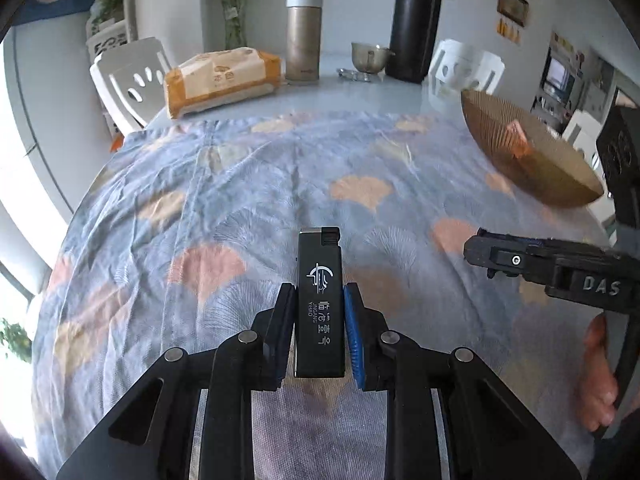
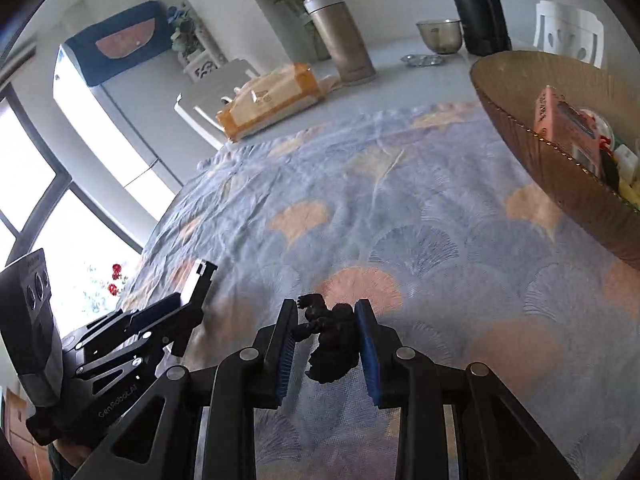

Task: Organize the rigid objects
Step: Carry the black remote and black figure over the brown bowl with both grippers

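Left gripper (image 1: pixel 319 332) clamping a flat black lighter (image 1: pixel 320 304), right gripper (image 2: pixel 328 340) pinching a lumpy dark figurine (image 2: pixel 332 344), both hovering over rumpled leaf-print cloth (image 1: pixel 240 200), ribbed amber bowl (image 2: pixel 520 92) nearby.

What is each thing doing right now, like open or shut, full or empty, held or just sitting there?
Left gripper: jaws shut on the black lighter.
Black lighter: held, above the cloth.
Right gripper: jaws shut on the dark figurine.
Dark figurine: held.
Brown bowl: holds a pink box and other items.
Gold flask: upright, lid on.
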Available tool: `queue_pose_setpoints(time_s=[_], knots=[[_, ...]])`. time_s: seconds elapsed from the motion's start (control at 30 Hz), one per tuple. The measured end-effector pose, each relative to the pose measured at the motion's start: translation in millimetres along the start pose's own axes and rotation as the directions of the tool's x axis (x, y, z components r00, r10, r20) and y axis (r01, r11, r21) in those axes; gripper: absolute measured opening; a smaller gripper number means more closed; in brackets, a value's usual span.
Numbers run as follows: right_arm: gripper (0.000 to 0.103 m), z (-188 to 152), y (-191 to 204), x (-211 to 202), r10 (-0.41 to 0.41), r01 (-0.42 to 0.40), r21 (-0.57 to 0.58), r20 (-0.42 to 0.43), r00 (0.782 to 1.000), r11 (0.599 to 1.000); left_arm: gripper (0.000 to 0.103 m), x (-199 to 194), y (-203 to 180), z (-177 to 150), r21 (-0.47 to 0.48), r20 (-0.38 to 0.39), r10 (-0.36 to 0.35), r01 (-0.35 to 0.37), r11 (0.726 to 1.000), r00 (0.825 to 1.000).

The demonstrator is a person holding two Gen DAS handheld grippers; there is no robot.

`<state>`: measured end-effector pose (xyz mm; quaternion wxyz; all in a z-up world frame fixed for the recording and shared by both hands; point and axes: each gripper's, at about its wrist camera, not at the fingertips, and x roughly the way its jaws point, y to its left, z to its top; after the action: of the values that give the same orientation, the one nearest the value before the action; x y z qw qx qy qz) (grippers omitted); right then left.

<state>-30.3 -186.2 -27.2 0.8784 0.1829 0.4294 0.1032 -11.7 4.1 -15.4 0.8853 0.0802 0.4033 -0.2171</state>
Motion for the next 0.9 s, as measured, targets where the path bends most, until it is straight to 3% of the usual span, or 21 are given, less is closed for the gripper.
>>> queue_pose_setpoints(time_s=[0.2, 0.33, 0.57, 0.63, 0.7, 0.77, 0.87, 0.9], knots=[[0.034, -19, -4, -11, 0.076, -0.077, -0.009, -0.07, 0.995, 0.997, 0.022, 1, -2, -1, 0.018, -0.014, 0.003, -0.003, 1.0, 1.0], [0.063, -30, -4, -25, 0.074, -0.074, -0.004, -0.066, 0.995, 0.997, 0.022, 1, -1, -1, 0.007, -0.015, -0.009, 0.009, 1.0, 1.0], [0.064, -22, 24, -6, -0.091, 0.085, -0.082, -0.073, 0.993, 0.993, 0.022, 0, 0, -2, 0.001, -0.017, -0.015, 0.015, 1.0, 1.0], [0.059, -21, 34, 1, -0.18, 0.176, -0.117, -0.03, 0.983, 0.977, 0.022, 0, -1, -3, 0.004, -0.016, -0.011, 0.011, 1.0, 1.0], [0.057, -24, 38, 3, -0.216, 0.215, -0.135, 0.007, 0.976, 0.967, 0.022, 0, -1, -3, 0.006, -0.018, -0.009, 0.009, 1.0, 1.0], [0.056, -24, 37, 0, -0.232, 0.232, -0.131, 0.017, 0.973, 0.964, 0.022, 1, -1, -3, 0.006, -0.023, -0.009, 0.01, 1.0, 1.0], [0.056, -22, 20, -7, -0.209, 0.21, -0.052, 0.028, 0.978, 0.976, 0.037, 5, 1, -3, -0.005, -0.052, -0.008, 0.008, 1.0, 0.999], [0.056, -20, 11, -10, -0.196, 0.197, -0.014, 0.035, 0.98, 0.98, 0.037, 5, 1, -3, -0.006, -0.051, -0.01, 0.009, 1.0, 0.999]])
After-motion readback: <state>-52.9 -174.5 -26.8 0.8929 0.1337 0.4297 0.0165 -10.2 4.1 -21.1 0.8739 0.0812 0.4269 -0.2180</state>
